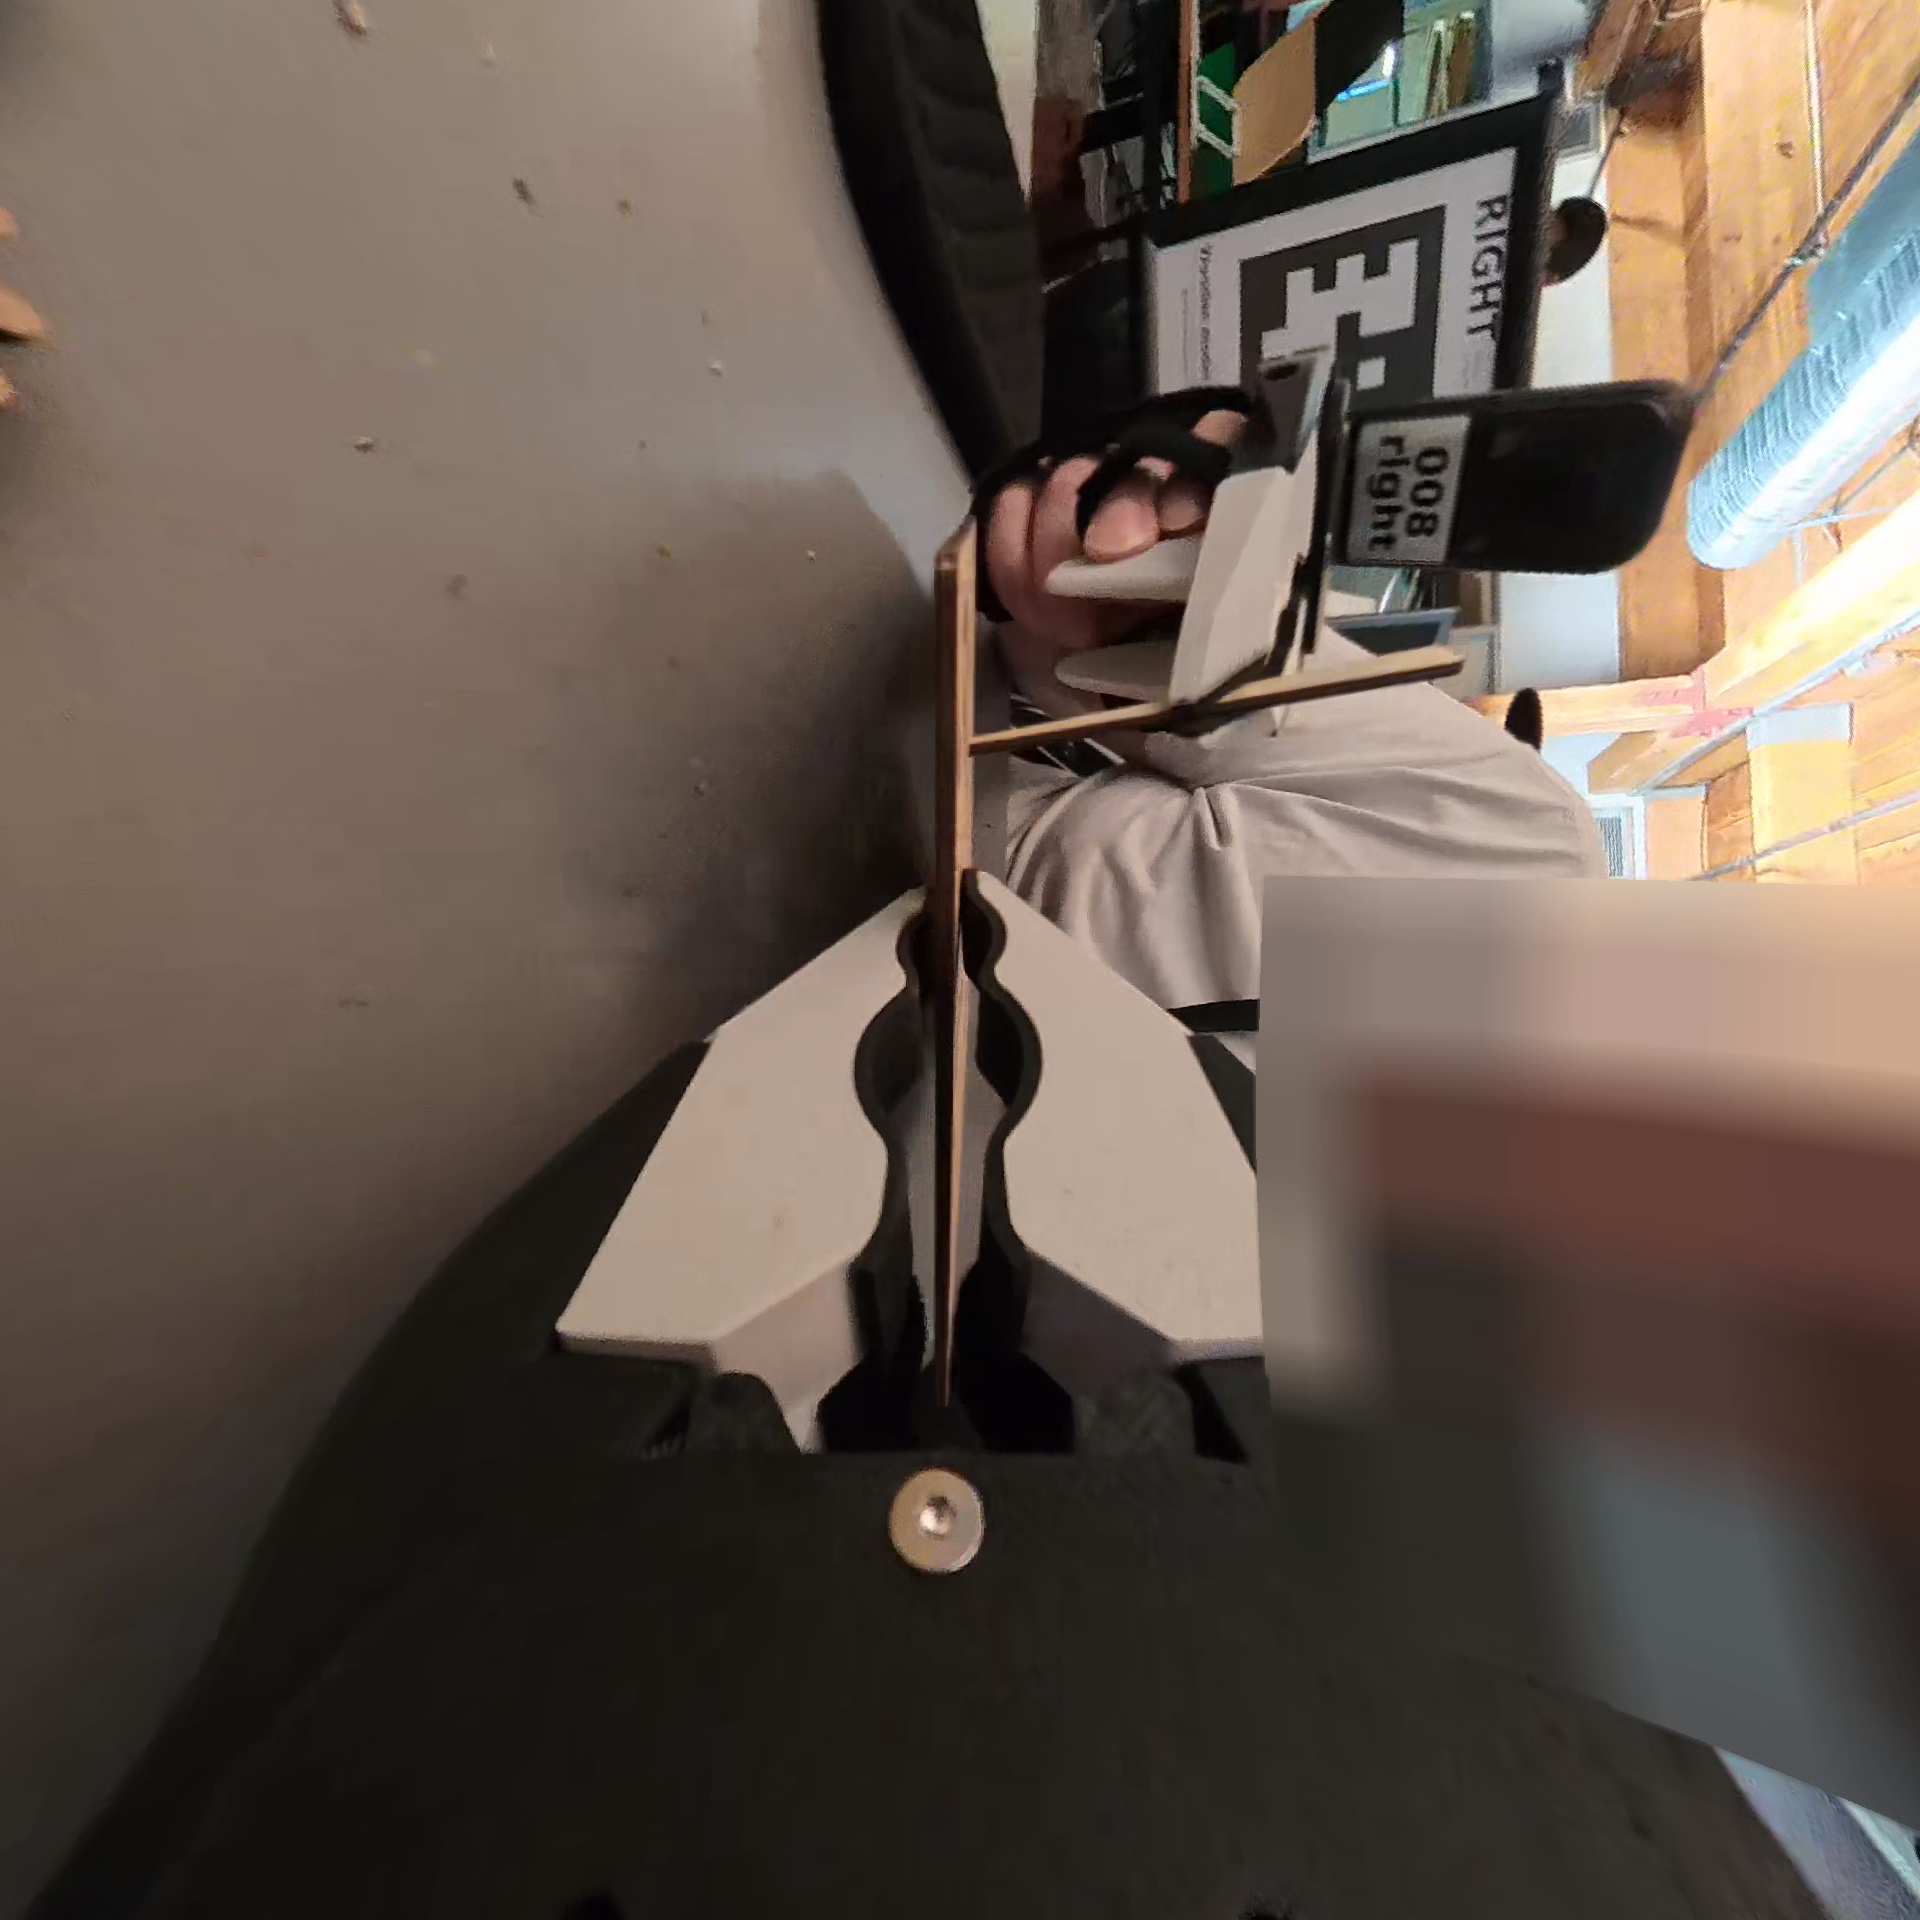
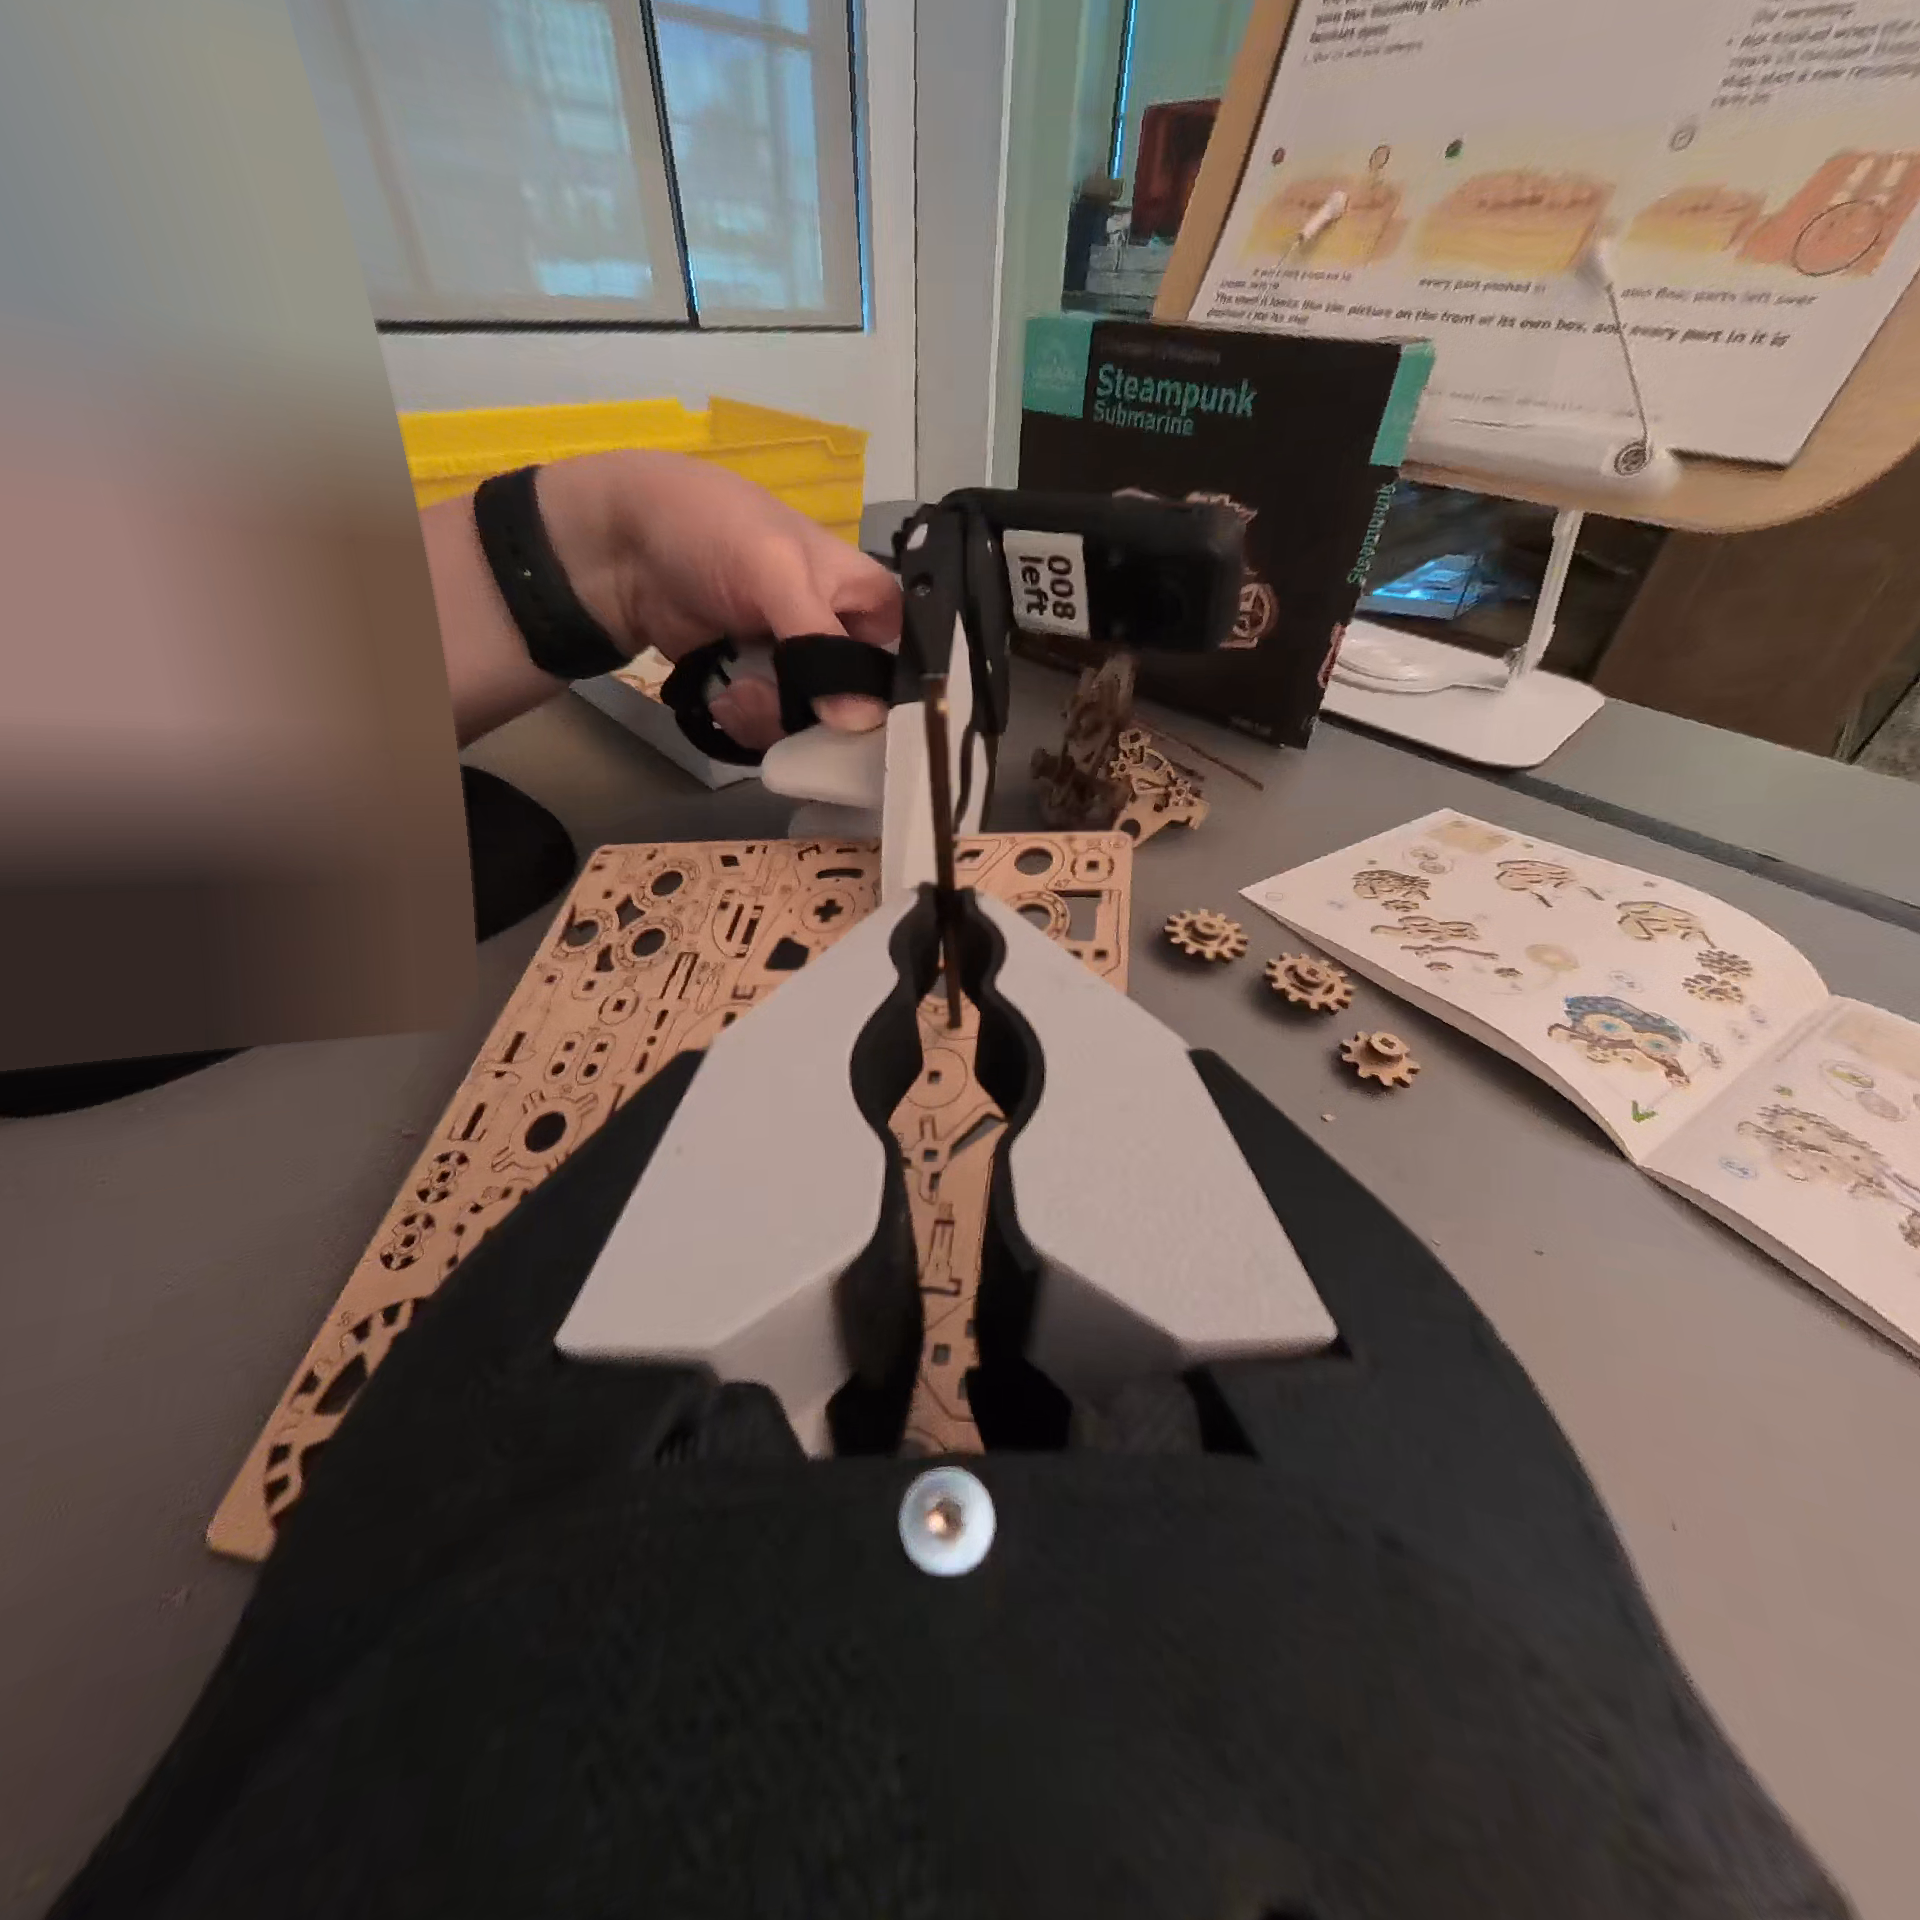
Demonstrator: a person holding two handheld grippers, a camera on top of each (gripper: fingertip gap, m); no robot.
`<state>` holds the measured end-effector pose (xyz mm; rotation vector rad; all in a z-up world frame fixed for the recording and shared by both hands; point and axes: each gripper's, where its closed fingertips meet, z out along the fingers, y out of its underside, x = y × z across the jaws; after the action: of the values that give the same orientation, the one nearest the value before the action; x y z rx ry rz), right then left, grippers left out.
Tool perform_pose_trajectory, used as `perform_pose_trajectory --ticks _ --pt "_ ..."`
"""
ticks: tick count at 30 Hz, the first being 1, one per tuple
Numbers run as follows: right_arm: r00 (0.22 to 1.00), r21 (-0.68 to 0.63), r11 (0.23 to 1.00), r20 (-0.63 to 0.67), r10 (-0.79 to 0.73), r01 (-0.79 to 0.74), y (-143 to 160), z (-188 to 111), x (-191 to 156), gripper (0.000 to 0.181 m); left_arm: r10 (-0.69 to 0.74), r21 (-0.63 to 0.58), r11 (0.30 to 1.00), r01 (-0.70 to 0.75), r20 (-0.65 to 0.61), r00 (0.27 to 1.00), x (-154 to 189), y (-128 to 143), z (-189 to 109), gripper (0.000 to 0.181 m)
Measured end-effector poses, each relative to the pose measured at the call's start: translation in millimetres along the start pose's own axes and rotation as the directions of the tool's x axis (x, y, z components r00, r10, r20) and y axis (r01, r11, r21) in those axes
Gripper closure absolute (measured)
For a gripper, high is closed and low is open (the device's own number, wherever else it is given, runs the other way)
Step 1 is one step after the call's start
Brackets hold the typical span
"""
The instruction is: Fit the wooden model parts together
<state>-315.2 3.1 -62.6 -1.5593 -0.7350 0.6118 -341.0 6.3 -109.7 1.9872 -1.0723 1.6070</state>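
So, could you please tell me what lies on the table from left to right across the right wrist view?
Wooden parts sheet → three loose wooden gears → open instruction booklet.

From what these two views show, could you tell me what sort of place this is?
Probably an indoor workshop or hobby bench: a grey table holds a laser-cut wooden parts sheet, loose wooden gears, an open instruction booklet and the kit box.
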Motion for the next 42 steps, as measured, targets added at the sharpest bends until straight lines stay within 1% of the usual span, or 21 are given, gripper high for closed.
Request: perform_pose_trajectory --ticks 4,6,7,8,10,12,13,15,17,18,20,22,24,26,28,30,32,36,39,40,42 --pt "0.997 -0.006 0.997 0.012 -0.071 0.071 0.3 -1.4 -6.3 0.18 0.005 -0.019 1.0 -0.004 0.025 1.0 -0.5 2.1 3.6 0.179" --pt "1.0 0.029 1.0 0.029 0.011 -0.012 -2.0 -5.4 -1.5 0.18 0.006 -0.024 1.0 -0.005 0.01 1.0 2.7 2.7 5.7 0.179" --pt "0.995 0.031 0.996 0.041 0.087 -0.088 -0.7 -7.1 2.5 0.18 0.011 -0.014 1.0 -0.011 0.023 1.0 2.7 1.1 5.8 0.18" --pt "0.994 0.025 0.995 0.037 0.098 -0.099 2.0 -5.7 4.0 0.18 0.013 -0.008 1.0 -0.012 0.055 0.998 0.4 -0.2 6.9 0.179" --pt "0.999 -0.111 0.992 0.008 -0.052 0.052 17.0 3.6 -3.3 0.179 0.011 -0.035 0.999 -0.006 0.144 0.99 -9.8 3.2 11.5 0.178" --pt "0.985 -0.14 0.976 -0.021 -0.171 0.167 14.1 7.5 -8.1 0.179 0.015 -0.053 0.999 -0.007 0.152 0.988 -9.3 4.8 18.7 0.176" --pt "0.99 -0.144 0.98 -0.019 -0.139 0.135 14.7 9.4 -8.1 0.179 0.02 -0.055 0.998 -0.011 0.177 0.984 -12.9 4.8 17.8 0.175" --pt "0.998 -0.054 0.996 0.008 0.069 -0.068 7.0 4.7 0.0 0.18 0.008 -0.039 0.999 -0.003 0.136 0.991 -7.6 3.7 14.4 0.176" --pt "0.953 0.017 0.954 0.051 0.298 -0.299 6.8 -2.9 12.3 0.18 0.022 -0.013 1.0 -0.021 0.127 0.992 -3.4 -0.1 11.5 0.178" --pt "0.936 0.033 0.936 0.056 0.349 -0.351 9.2 -5.9 15.6 0.181 0.031 -0.009 1.0 -0.03 0.128 0.991 -2.7 -1.0 11.4 0.178" --pt "0.965 0.016 0.965 0.022 0.26 -0.26 12.5 -8.4 11.7 0.18 0.018 -0.007 1.0 -0.017 0.152 0.988 -7.7 -1.3 9.6 0.177" --pt "1.0 -0.015 0.999 -0.01 0.029 -0.029 8.9 -7.1 -2.8 0.18 0.01 -0.013 1.0 -0.009 0.149 0.989 -8.5 -0.3 7.9 0.176" --pt "0.999 -0.072 0.996 -0.002 -0.052 0.052 12.1 1.0 -11.7 0.18 0.018 -0.041 0.999 -0.011 0.19 0.982 -13.7 2.9 9.6 0.176" --pt "0.999 -0.08 0.996 -0.002 -0.042 0.042 8.7 5.9 -9.5 0.18 0.018 -0.055 0.998 -0.009 0.177 0.984 -11.7 4.6 15.2 0.175" --pt "0.999 -0.088 0.995 -0.018 0.037 -0.039 10.4 6.5 0.3 0.181 0.022 -0.048 0.999 -0.013 0.197 0.98 -14.9 3.8 12.6 0.175" --pt "0.993 -0.07 0.992 -0.043 0.107 -0.11 12.3 -0.6 11.5 0.181 0.005 -0.006 1.0 -0.004 0.177 0.984 -13.4 -0.3 5.2 0.176" --pt "0.986 -0.037 0.986 -0.043 0.159 -0.16 14.8 -8.5 11.3 0.18 0.019 0.007 1.0 -0.021 0.18 0.983 -11.4 -2.8 1.9 0.177" --pt "0.998 -0.043 0.999 -0.055 0.002 -0.005 12.7 -7.6 -5.6 0.181 0.009 -0.051 0.999 0.001 0.18 0.984 -15.8 4.9 10.9 0.175" --pt "0.998 -0.073 0.996 -0.021 0.057 -0.058 12.8 1.7 0.1 0.181 0.04 -0.086 0.996 -0.023 0.2 0.979 -13.7 8.6 20.6 0.175" --pt "0.997 -0.117 0.99 -0.008 0.079 -0.079 16.7 4.8 1.6 0.181 0.049 -0.095 0.995 -0.028 0.227 0.973 -16.0 9.3 21.5 0.174" --pt "0.998 -0.132 0.989 -0.006 0.067 -0.067 15.0 8.9 3.2 0.181 0.033 -0.072 0.997 -0.017 0.222 0.974 -17.6 6.5 18.1 0.174"
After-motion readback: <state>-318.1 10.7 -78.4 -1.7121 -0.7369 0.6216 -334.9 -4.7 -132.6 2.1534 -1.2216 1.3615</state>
